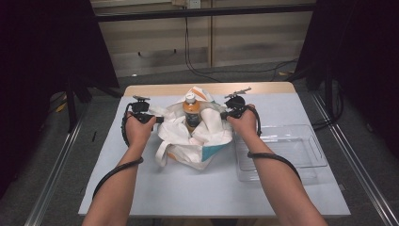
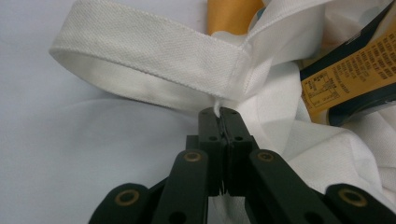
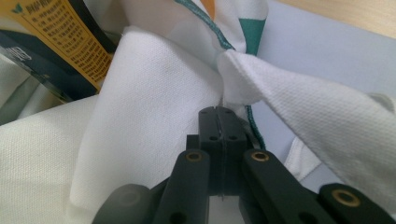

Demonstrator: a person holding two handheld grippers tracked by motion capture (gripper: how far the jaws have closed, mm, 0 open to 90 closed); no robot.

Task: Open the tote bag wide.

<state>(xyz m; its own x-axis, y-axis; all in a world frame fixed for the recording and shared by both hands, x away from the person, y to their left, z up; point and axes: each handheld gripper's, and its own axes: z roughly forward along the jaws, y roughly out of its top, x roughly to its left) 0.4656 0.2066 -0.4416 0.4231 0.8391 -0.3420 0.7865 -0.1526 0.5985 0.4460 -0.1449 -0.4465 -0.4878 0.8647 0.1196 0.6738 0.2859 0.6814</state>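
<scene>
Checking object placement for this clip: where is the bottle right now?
In the high view, the bottle stands upright inside the white cloth bag at the table's middle, between the left gripper and right gripper, left of the clear tray.

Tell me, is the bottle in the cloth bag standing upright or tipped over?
Upright. In the high view the bottle stands in the white bag with its white cap on top, its neck clear of the cloth.

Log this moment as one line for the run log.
left gripper: shut on white cloth bag rim | right gripper: shut on opposite rim | orange-capped bottle: upright inside bag | clear plastic tray: right of bag
</scene>
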